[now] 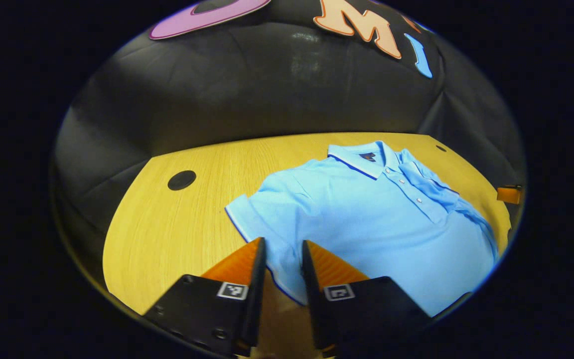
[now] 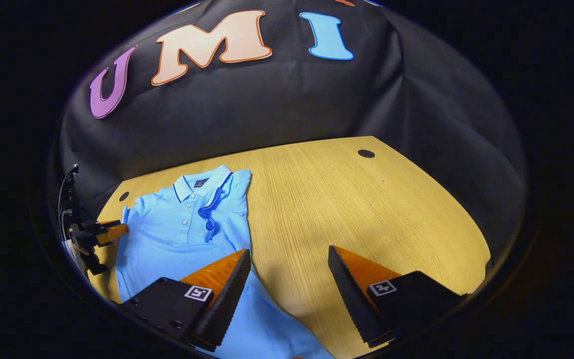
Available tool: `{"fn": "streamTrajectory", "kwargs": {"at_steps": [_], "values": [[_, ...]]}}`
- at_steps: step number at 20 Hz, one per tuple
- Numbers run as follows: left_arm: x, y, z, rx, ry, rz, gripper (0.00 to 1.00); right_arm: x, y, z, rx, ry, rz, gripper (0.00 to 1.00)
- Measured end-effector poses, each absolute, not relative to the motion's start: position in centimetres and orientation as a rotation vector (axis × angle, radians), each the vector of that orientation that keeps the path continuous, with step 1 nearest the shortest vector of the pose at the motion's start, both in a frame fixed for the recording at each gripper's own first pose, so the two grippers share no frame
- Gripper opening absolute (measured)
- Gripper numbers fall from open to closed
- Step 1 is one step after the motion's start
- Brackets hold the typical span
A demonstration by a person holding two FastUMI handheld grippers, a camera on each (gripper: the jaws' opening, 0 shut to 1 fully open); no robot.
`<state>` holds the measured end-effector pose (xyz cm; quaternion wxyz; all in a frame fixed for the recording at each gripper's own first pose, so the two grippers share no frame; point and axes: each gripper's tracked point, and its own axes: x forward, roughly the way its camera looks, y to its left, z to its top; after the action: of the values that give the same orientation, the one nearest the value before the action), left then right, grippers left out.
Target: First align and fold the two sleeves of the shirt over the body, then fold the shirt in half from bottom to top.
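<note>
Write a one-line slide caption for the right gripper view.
Open right gripper above the blue polo shirt, one sleeve folded.

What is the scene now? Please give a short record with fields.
shirt: light blue polo shirt, lying face up on the wooden table
right sleeve: already folded over the body
left sleeve: spread out flat
left gripper: narrowly open over the left sleeve hem
right gripper: wide open, holding nothing
</note>
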<state>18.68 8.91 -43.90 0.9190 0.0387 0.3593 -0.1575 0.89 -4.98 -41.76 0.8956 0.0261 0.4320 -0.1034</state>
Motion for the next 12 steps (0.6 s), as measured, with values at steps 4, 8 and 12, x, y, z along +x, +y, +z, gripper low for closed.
{"fn": "streamTrajectory", "kwargs": {"at_steps": [4, 8, 12], "values": [[18.4, 8.7, -43.9, 0.124, 0.761, -0.269, 0.02, 0.6, -4.6, -41.4, 0.056, 0.894, -0.186, 0.94], [20.2, 6.2, -40.6, 0.184, 0.681, -0.246, 0.00, 0.1, -6.0, -39.8, 0.050, 0.868, -0.174, 0.93], [21.6, 0.1, -36.9, 0.261, 0.601, -0.324, 0.00, -0.9, -8.5, -38.4, 0.088, 0.845, -0.187, 0.98]]}}
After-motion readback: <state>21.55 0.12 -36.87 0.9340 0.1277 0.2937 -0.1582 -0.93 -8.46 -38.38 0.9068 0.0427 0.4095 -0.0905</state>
